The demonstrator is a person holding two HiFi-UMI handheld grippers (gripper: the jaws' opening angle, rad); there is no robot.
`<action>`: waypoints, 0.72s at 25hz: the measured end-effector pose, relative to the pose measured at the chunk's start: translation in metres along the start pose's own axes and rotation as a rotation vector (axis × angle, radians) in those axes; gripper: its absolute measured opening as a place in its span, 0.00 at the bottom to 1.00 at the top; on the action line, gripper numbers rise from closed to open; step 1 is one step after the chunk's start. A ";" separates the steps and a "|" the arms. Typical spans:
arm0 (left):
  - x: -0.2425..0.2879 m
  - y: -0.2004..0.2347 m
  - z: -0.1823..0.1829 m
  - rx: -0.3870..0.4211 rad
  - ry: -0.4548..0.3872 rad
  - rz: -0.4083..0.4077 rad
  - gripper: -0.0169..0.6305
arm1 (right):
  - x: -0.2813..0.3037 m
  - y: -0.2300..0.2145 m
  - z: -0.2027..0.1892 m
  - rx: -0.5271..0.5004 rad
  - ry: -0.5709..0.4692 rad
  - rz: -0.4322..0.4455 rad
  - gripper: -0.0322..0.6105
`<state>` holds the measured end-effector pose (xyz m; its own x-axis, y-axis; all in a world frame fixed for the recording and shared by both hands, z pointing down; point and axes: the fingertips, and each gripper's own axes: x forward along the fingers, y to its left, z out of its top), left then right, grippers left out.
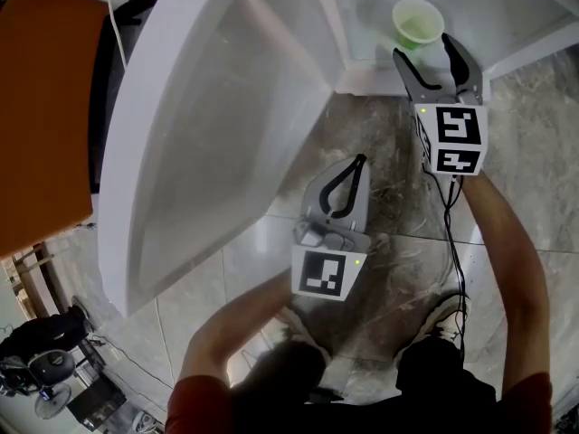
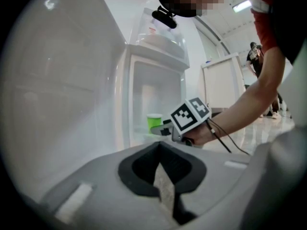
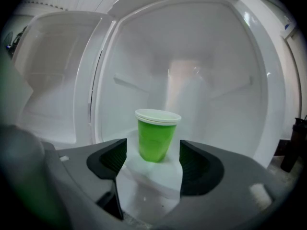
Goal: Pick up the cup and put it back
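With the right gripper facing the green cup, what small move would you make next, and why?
I would probably ease the right gripper forward until the green cup sits between its jaws. They stand wide apart and empty, and the cup stands upright on the fridge shelf just beyond them, centred in the gap.

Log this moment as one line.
phase: pre-grasp | right gripper: open, cup just ahead, untouched | left gripper: shut, empty | cup: upright on fridge shelf | fridge door: open

One cup (image 1: 417, 21); two grippers (image 1: 360, 161) (image 1: 422, 49); one fridge (image 1: 217, 134)
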<state>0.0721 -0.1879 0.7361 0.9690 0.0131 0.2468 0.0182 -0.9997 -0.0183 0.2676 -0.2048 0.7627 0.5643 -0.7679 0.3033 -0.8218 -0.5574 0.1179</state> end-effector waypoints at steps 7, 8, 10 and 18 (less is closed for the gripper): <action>-0.002 0.002 0.003 -0.024 -0.009 0.016 0.03 | -0.026 0.010 -0.011 0.029 0.003 0.038 0.56; -0.002 0.003 0.003 -0.033 -0.010 0.019 0.03 | -0.030 0.011 -0.013 0.032 0.005 0.040 0.56; -0.004 0.003 0.004 -0.046 -0.011 0.025 0.03 | -0.037 0.014 -0.016 0.047 0.013 0.045 0.56; -0.006 0.005 0.006 -0.060 -0.011 0.040 0.03 | -0.073 0.022 -0.024 0.117 0.015 0.075 0.56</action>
<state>0.0675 -0.1930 0.7289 0.9713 -0.0273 0.2363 -0.0355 -0.9989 0.0306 0.2062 -0.1535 0.7657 0.4998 -0.8043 0.3213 -0.8462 -0.5326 -0.0168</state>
